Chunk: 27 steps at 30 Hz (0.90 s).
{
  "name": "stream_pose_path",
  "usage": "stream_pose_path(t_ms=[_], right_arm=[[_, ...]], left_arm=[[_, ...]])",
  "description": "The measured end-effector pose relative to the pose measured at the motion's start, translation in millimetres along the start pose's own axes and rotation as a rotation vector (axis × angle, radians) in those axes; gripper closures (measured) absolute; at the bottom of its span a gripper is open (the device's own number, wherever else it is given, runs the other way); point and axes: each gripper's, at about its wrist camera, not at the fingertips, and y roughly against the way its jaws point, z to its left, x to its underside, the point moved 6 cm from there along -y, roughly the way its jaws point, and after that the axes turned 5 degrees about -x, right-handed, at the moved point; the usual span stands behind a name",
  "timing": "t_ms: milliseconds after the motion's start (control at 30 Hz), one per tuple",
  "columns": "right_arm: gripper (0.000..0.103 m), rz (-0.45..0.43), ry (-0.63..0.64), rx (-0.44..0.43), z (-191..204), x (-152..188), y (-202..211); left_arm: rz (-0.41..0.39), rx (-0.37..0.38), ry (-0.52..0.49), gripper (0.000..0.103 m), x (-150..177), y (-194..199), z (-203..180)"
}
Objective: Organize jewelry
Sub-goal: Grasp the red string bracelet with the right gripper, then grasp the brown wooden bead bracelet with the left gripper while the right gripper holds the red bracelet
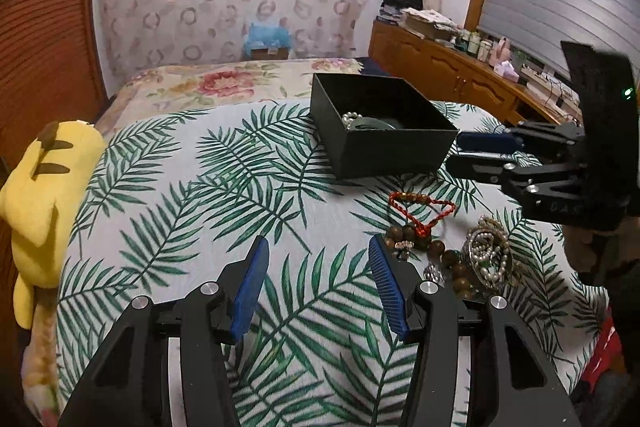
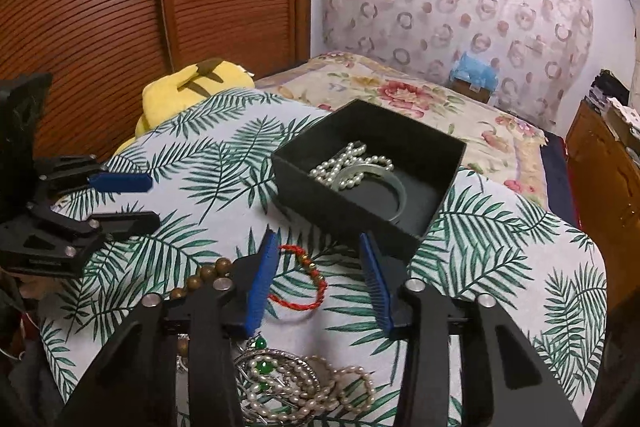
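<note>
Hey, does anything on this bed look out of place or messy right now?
Yes. Only a white pearl strand and a pale green bangle lie in the open black box. The red braided cord bracelet, brown wooden bead string and a tangled heap of pearl pieces still sit loose on the palm-leaf cover.

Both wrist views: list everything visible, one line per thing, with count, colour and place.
box: one, black, open, on the leaf-print cloth
pearl strand: one, white, inside the box
bangle: one, pale green, inside the box
cord bracelet: one, red, on the cloth before the box
wooden beads: one string, brown, beside the red cord
pearl heap: one tangle, white with green stones, near edge
plush toy: one, yellow, bed's side
leaf-print cloth: one, white and green
left hand-held gripper: open, empty
right hand-held gripper: open, over the red cord
</note>
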Motion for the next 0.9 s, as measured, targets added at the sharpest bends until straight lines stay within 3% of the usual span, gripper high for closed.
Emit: stream_pose_path(t_ms=[167,367,533,633,900], right_arm=[[0.072,0.058,-0.041,-0.013,-9.3,10.6,-23.7],[0.074,0.112,-0.06,-0.054,-10.4,17.7,-45.1],[0.079,0.152,-0.033,-0.034,-4.2,22.4,-54.4],[0.095,0.158,-0.032,-0.029,-5.6,22.6,-52.7],[0.095,0.077,-0.073,-0.03,-6.5,23.8,-20.6]], left_arm=[[-0.015,0.0,0.006,0.053,7.6,10.7,3.4],[-0.019,0.005,0.013,0.053,14.5,18.0,3.1],[-0.026,0.014,0.015,0.053,16.2,26.2,1.1],[-0.028,0.012,0.012,0.053,15.6,28.5,1.8],[0.007,0.032,0.003,0.053,20.9,18.6,-4.8]])
